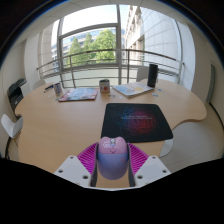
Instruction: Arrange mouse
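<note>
A pale lilac computer mouse [112, 156] sits between my fingers, its nose pointing ahead toward a dark mouse mat [137, 121]. The mat lies on the wooden table [60, 125] just beyond the fingertips, a little to the right. My gripper [112, 160] has its magenta pads [87, 157] pressed against both sides of the mouse, and the mouse appears held above the table.
At the far side of the table are a magazine [79, 94], a cup [104, 87], a laptop or papers [132, 89] and a dark speaker-like box [152, 75]. A white chair [11, 127] stands at the left. Large windows are behind.
</note>
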{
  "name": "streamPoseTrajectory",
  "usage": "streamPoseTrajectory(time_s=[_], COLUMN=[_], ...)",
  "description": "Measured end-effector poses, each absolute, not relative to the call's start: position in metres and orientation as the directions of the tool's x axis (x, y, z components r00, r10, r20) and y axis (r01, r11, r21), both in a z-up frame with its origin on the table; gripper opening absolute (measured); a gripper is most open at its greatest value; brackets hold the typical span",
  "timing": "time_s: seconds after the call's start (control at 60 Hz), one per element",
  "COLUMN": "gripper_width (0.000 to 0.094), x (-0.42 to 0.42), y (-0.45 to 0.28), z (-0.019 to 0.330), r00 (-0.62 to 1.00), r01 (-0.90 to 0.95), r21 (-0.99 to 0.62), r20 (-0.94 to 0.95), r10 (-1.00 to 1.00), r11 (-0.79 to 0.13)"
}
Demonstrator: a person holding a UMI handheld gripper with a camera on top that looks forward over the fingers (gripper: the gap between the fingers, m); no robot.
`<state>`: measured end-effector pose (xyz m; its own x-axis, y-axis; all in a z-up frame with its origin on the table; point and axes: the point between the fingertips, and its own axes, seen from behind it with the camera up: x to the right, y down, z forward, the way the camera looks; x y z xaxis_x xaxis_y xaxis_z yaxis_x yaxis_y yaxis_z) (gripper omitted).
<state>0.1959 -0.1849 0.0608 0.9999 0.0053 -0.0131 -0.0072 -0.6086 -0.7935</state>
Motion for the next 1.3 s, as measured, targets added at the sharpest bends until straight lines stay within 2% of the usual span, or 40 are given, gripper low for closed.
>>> streamPoseTrajectory(time_s=[0.133, 0.217, 0.283, 0.333, 0.5, 0.567, 0.633, 0.767, 0.8, 0.883, 0.917, 1.117, 1.3], gripper_width=[0.0427, 0.0424, 0.0425, 0.0424, 0.0424, 0.0425, 0.0433, 0.0576, 0.0626, 0.0862, 0.0823, 0.0845, 0.0847], x=[0.202, 0.223, 0.250, 0.270, 0.308, 0.314, 0.319, 0.313, 0.316, 0.319, 0.318, 0.308, 0.293], y=[-0.117, -0.069, -0.028, -0.003, 0.036, 0.040, 0.034, 0.025, 0.022, 0.014, 0.008, -0.057, -0.149], z=[0.169, 0.215, 0.213, 0.196, 0.082, 0.037, 0.019, -0.005, 0.000, 0.016, 0.028, 0.097, 0.151], r00=[0.999, 0.999, 1.000, 1.000, 0.997, 0.996, 0.995, 0.996, 0.995, 0.993, 0.993, 0.988, 0.981], r01=[-0.004, -0.021, -0.024, -0.017, -0.049, -0.049, -0.043, -0.068, -0.063, -0.021, -0.013, 0.013, 0.028], r21=[-0.894, -0.928, -0.933, -0.926, -0.824, -0.791, -0.772, -0.738, -0.737, -0.761, -0.765, -0.802, -0.827], r20=[-0.024, -0.033, -0.027, -0.009, -0.008, 0.003, 0.025, -0.008, 0.008, 0.057, 0.064, 0.102, 0.131], r10=[0.039, 0.027, 0.003, -0.022, -0.075, -0.084, -0.097, -0.091, -0.101, -0.099, -0.096, -0.115, -0.145], r11=[-0.447, -0.373, -0.359, -0.377, -0.564, -0.609, -0.634, -0.672, -0.673, -0.648, -0.644, -0.597, -0.562])
